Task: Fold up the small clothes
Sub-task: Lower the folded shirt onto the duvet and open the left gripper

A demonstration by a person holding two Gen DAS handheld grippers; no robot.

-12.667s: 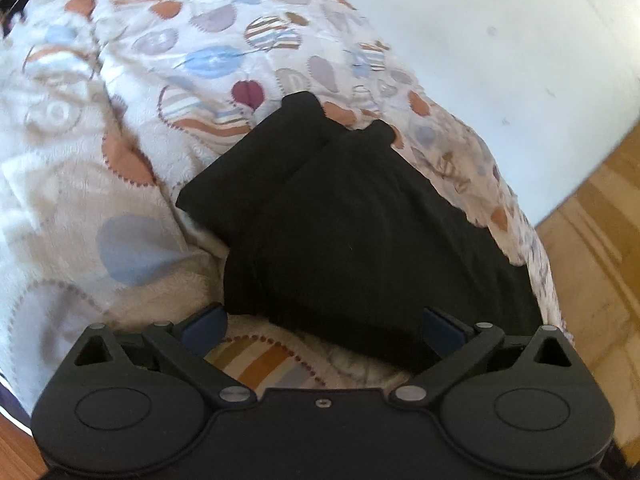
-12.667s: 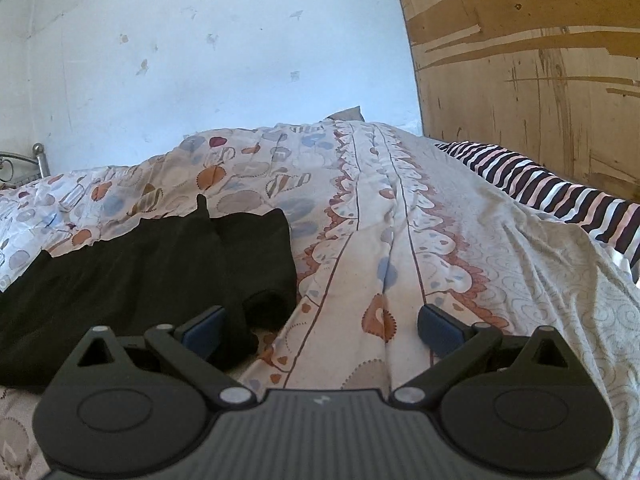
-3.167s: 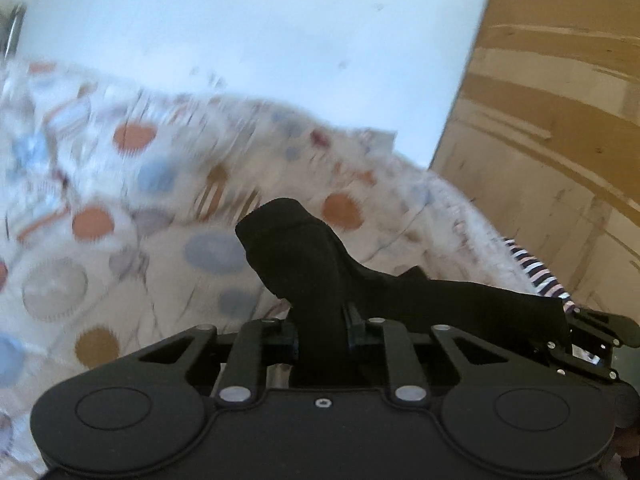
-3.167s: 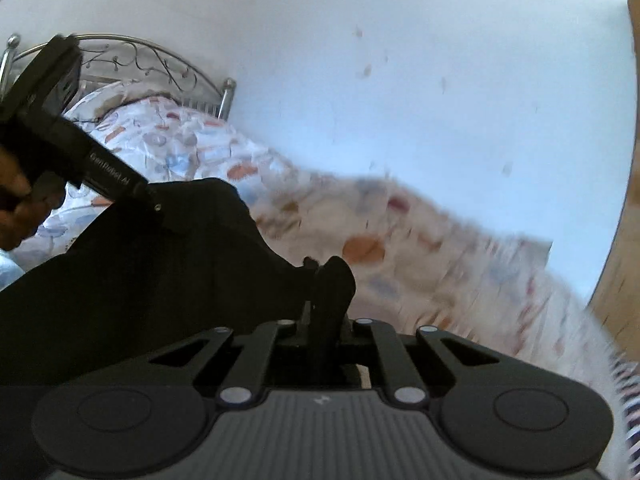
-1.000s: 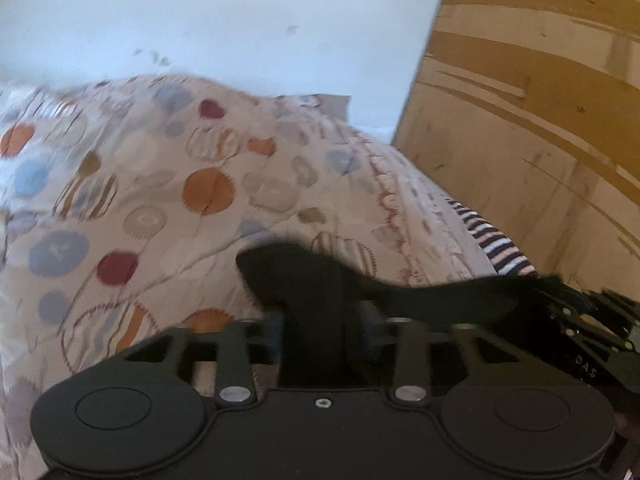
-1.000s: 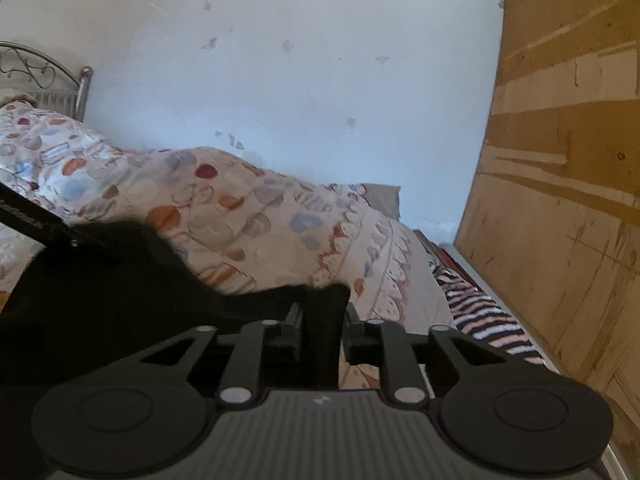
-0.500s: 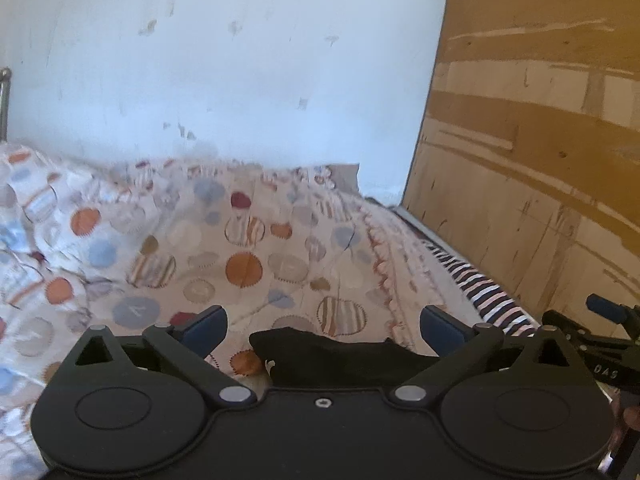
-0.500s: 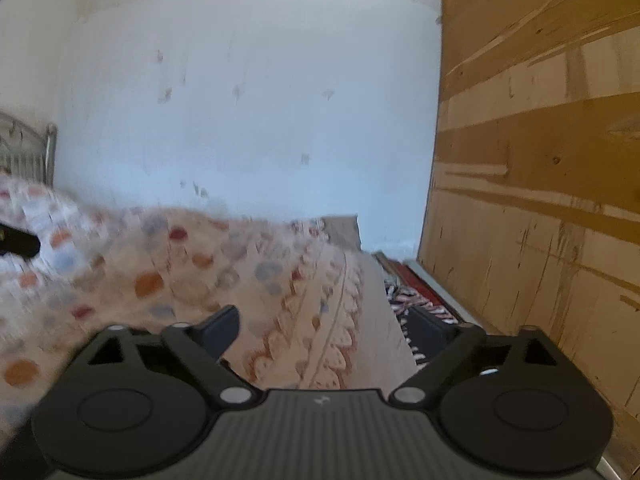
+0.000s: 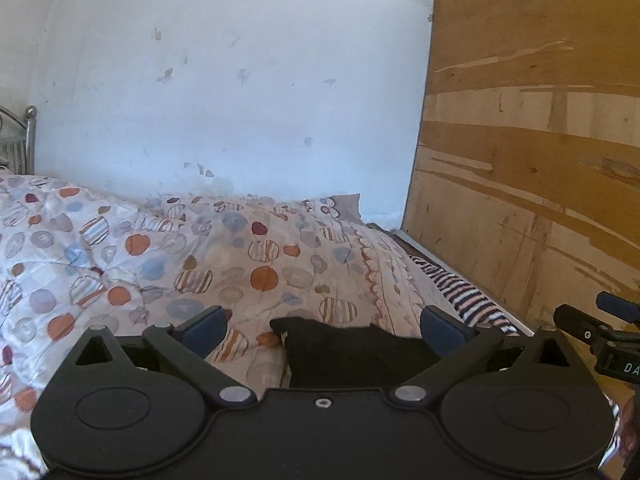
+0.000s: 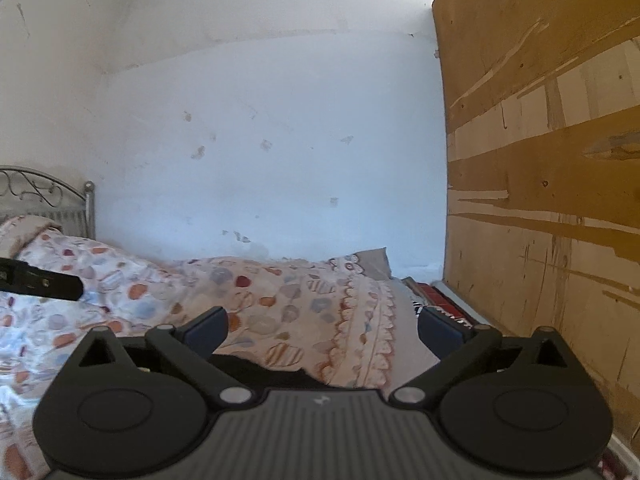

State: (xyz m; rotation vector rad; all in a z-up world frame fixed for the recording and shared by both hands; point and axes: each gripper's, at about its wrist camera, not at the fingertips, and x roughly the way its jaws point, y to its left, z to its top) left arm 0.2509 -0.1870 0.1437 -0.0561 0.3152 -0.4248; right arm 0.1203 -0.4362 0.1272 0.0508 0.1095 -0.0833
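Our left gripper (image 9: 322, 326) and right gripper (image 10: 322, 326) both gape, released. The black garment (image 9: 352, 350) lies on the bed (image 9: 160, 248) near its front edge. We should next regrasp matching corners evenly.

A quilt (image 9: 168, 256) printed with orange, blue and striped round patches is spread over the bed, and a scalloped reddish border (image 9: 378, 280) is seen running along its right side. A striped cloth (image 9: 460, 292) in black, white and pink is laid at the right edge of the bed, just beside a tall plywood panel (image 9: 532, 152) by which the right of the scene is filled. A white wall (image 9: 224, 92), marked with small chips and stains, is seen at the far side. A metal bed frame (image 10: 52, 196) with scrollwork is seen at the far left, and a patterned pillow (image 10: 24, 228) is rested against it.
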